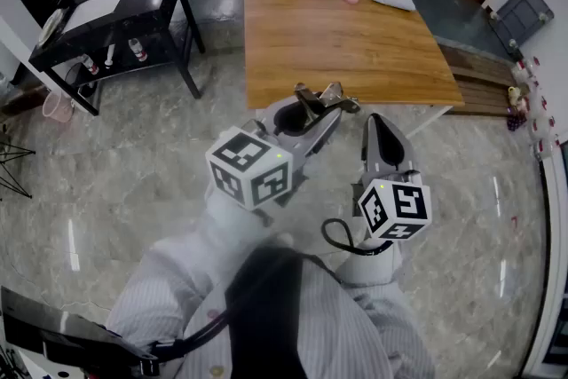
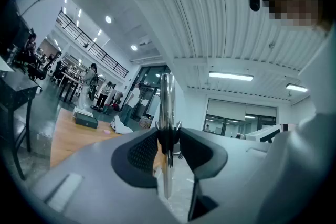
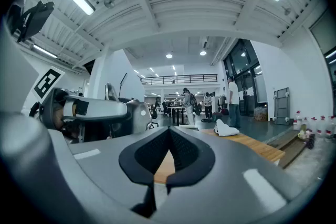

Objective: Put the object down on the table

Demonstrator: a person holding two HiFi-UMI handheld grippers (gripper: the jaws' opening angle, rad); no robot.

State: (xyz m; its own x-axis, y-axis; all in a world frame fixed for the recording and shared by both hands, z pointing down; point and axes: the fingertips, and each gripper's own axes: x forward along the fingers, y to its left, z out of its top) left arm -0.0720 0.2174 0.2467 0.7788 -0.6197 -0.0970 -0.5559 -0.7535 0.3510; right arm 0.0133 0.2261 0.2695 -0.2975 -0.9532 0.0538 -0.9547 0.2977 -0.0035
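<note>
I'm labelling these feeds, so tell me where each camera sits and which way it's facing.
Head view: on the person's head, looking steeply down at floor and table; shows left gripper, right gripper, shirt.
Left gripper view: on the left gripper, tilted up toward ceiling, along jaws clamping a tool; shirt at right.
Right gripper view: on the right gripper, facing the table along shut, empty jaws; left gripper at left.
Shared: all three show the table.
</note>
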